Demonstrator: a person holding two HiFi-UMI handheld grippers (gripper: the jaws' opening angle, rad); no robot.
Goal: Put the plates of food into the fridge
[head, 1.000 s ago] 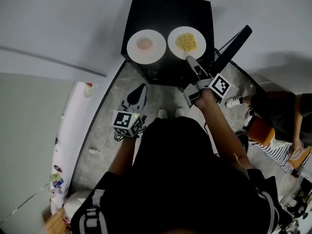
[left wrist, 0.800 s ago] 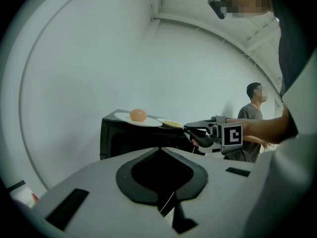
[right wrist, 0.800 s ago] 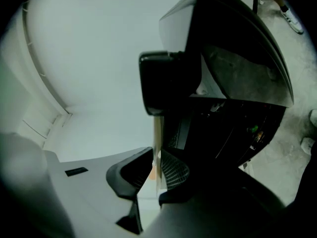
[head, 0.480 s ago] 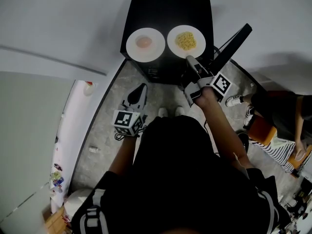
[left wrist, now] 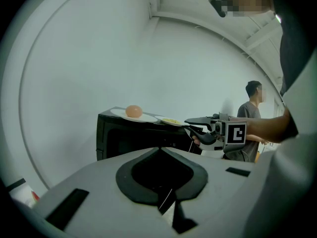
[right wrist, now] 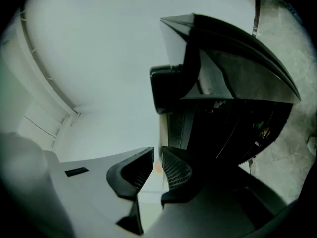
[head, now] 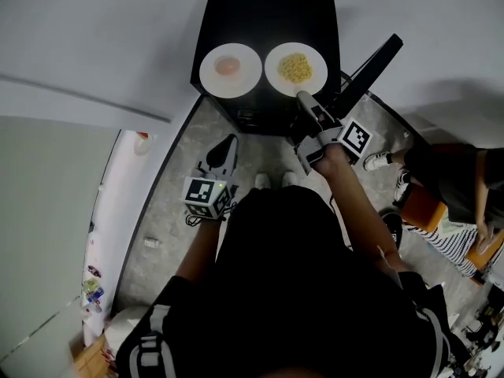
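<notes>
Two white plates sit on top of a black appliance (head: pixel 268 14). The left plate (head: pixel 229 68) carries a pinkish round food, also visible in the left gripper view (left wrist: pixel 133 114). The right plate (head: pixel 294 68) holds yellow food. My right gripper (head: pixel 302 97) reaches its near rim. That rim (right wrist: pixel 162 138) runs edge-on between the ribbed pads (right wrist: pixel 174 170), which close on it while the jaws are opening slightly. My left gripper (head: pixel 227 144) hangs low over the floor, well short of the appliance, jaws together and empty.
The appliance's black door (head: pixel 370 69) stands open to the right of my right arm. A white fridge (head: pixel 118 211) with magnets stands at the left. A person (head: pixel 449 187) sits at the right, and another stands in the background (left wrist: pixel 250 123). Grey speckled floor (head: pixel 169 203) lies below.
My right gripper has edged forward onto the near rim of the yellow-food plate. The left gripper has stayed where it was.
</notes>
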